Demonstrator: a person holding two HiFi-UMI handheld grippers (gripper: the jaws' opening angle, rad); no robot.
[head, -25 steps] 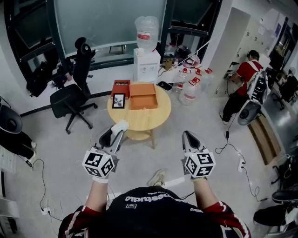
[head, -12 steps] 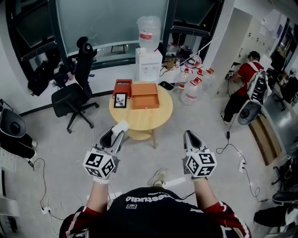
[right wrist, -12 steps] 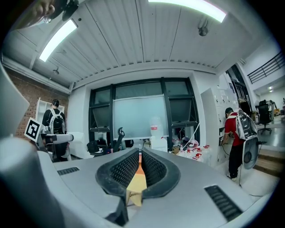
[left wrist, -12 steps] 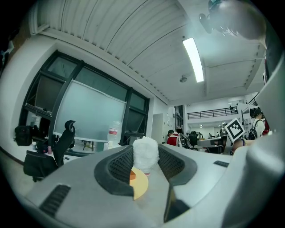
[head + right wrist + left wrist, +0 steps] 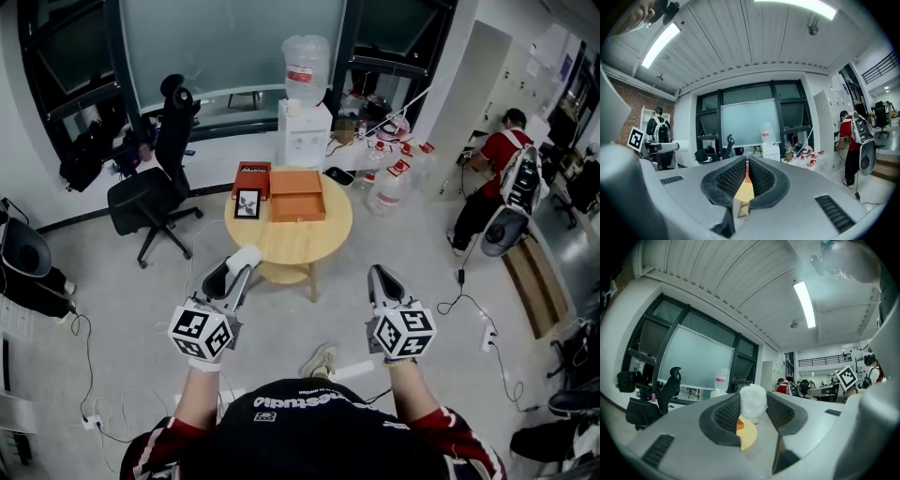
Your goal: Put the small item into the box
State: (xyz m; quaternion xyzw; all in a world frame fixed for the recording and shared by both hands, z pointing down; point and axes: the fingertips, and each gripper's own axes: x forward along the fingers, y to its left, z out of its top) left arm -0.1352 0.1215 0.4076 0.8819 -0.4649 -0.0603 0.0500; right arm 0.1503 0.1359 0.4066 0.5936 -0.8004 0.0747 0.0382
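- The left gripper [image 5: 752, 416] was squeezed tight on one small white fluffy item [image 5: 753, 401], held just short of the one round table [image 5: 291, 246].
- The right gripper [image 5: 746, 174] was pressed closed with nothing in it, also short of the table.
- One orange box [image 5: 298, 206] sat open on the table, beside one red box [image 5: 251, 176].

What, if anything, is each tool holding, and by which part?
The left tool grips a small white fluffy item by its lower part, top sticking out. The right tool is shut, empty.
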